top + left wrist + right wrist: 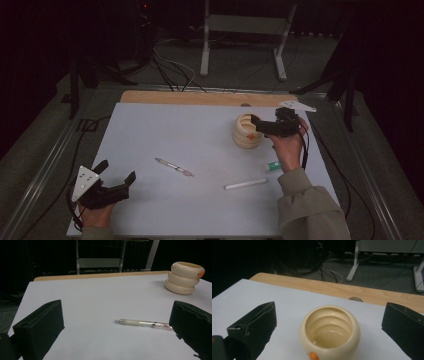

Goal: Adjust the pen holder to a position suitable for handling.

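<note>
A cream ribbed pot stands on the white sheet at the right rear. My right gripper hovers at the pot's right rim, open. In the right gripper view the pot sits between and below the spread jaws of that gripper; its inside looks empty, and an orange spot marks its near side. My left gripper rests open at the sheet's near left corner, holding nothing. A clear pen lies mid-sheet. In the left gripper view the pen lies ahead of the open gripper, with the pot far right.
A white stick-like marker lies near the right forearm. A small green-and-white tube is partly hidden by the right hand. A wooden table edge runs behind the sheet. Beyond it are cables and a metal stand on the floor.
</note>
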### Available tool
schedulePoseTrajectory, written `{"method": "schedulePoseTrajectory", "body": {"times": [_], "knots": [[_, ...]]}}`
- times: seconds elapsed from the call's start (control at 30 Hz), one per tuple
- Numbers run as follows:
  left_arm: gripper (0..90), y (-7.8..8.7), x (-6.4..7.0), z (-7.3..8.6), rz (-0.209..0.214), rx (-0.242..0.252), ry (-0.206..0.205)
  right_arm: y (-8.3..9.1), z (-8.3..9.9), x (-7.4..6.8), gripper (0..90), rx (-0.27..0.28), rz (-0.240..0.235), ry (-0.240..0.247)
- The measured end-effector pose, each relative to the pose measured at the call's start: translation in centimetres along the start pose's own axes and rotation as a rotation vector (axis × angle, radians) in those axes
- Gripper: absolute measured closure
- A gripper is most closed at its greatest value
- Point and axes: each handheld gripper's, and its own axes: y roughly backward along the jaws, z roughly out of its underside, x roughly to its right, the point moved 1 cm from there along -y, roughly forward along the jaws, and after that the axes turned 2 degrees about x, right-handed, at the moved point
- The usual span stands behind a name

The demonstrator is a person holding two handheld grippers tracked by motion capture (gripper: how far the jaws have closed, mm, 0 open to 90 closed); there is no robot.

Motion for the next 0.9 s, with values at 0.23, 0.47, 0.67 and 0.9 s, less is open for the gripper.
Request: {"method": "schedulePoseTrajectory", "body": {"times": [0.23,0.47,0.67,0.9], "knots": [[0.1,-0.1,-0.1,0.2,-0.005,-0.005,0.004,-2.4,0.2,0.6,0.1,-0.058,0.038,-0.002],[0.1,-0.1,-0.1,0.2,-0.001,-0.009,0.005,-4.2,1.0,1.3,0.2,-0.121,0.07,-0.013],[0.1,-0.2,-0.1,0.2,0.001,-0.009,0.005,-5.4,1.5,2.1,3.9,-0.186,0.094,-0.037],[0.1,-0.2,0.0,0.2,0.003,-0.011,0.004,-6.8,2.7,3.0,42.9,-0.303,0.109,-0.108]]}}
